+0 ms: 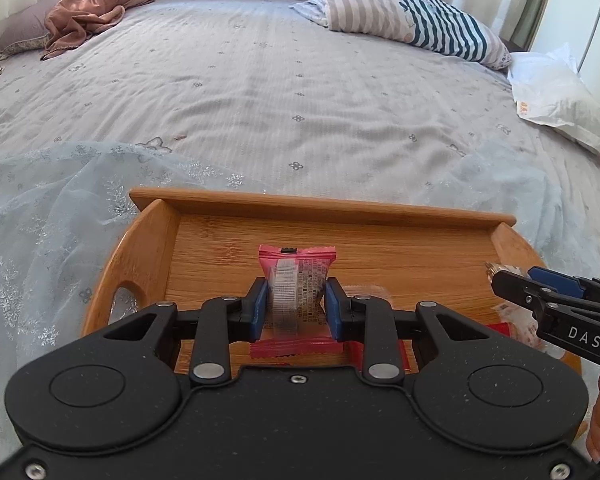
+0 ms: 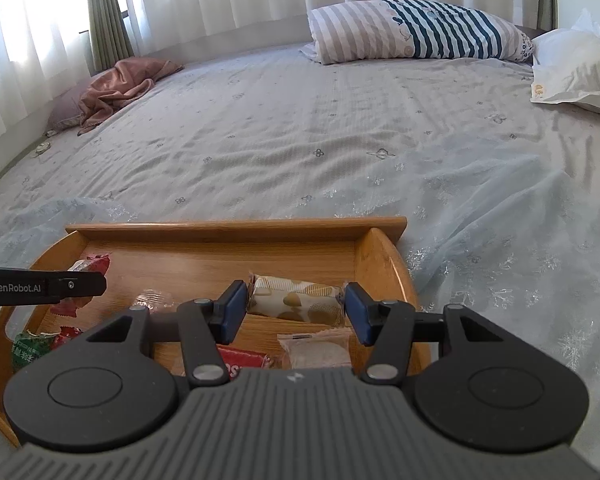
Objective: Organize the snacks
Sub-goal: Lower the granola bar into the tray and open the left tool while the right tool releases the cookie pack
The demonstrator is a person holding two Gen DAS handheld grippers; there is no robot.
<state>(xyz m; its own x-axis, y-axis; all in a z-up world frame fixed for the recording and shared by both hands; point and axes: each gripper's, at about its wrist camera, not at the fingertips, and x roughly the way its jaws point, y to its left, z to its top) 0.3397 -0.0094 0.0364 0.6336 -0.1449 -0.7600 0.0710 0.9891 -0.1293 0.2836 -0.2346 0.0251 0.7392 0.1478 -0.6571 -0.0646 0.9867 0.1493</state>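
The left gripper (image 1: 296,304) is clamping a pink-wrapped snack (image 1: 296,276) between nearly closed blue pads above the wooden tray (image 1: 320,204). To its right, the right gripper (image 2: 296,308) is pinching a cream, gold-hearted snack roll (image 2: 296,300) endwise, jaws partly spread, over the tray's right end, other packets lying below.

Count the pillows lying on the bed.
3. A striped pillow at the far side, a white pillow at the far right, and a mauve pillow at the far left, partly under a brown cloth.
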